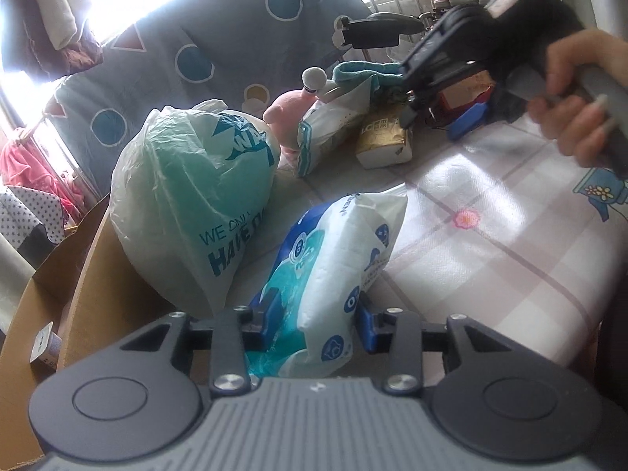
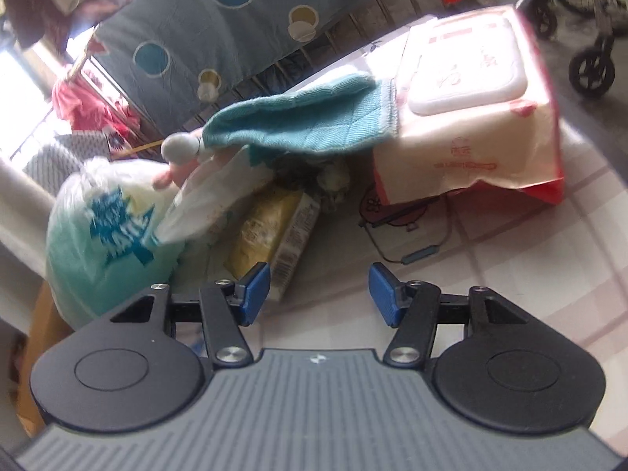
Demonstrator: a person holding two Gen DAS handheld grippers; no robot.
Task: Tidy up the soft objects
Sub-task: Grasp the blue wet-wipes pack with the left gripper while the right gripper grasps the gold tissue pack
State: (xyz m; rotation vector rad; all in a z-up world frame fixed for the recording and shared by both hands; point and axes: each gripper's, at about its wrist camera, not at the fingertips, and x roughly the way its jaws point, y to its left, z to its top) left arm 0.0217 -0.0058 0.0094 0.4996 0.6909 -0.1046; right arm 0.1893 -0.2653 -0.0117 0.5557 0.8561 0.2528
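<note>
My left gripper [image 1: 318, 318] is shut on a white and blue tissue pack [image 1: 337, 259], its blue pads pressing both sides of the pack's lower end. The pack hangs beside a mint-green plastic bag [image 1: 188, 196] that sits at the edge of a cardboard box [image 1: 90, 274]. My right gripper [image 2: 320, 294] is open with nothing between its fingers, over the checked sheet [image 2: 490, 274]. It is just short of a yellow tissue pack [image 2: 271, 231]. Behind that lie a teal towel [image 2: 306, 121], a pink plush toy [image 2: 168, 178] and a large pink wet-wipes pack [image 2: 471, 117].
A white paper pack [image 1: 325, 125] leans against the plush toy [image 1: 290, 114]. A grey quilt [image 1: 235, 39] with circles hangs over railings behind the pile. A person's hand [image 1: 569, 110] holds the right gripper [image 1: 435, 117]. A thin cable [image 2: 416, 255] lies on the sheet.
</note>
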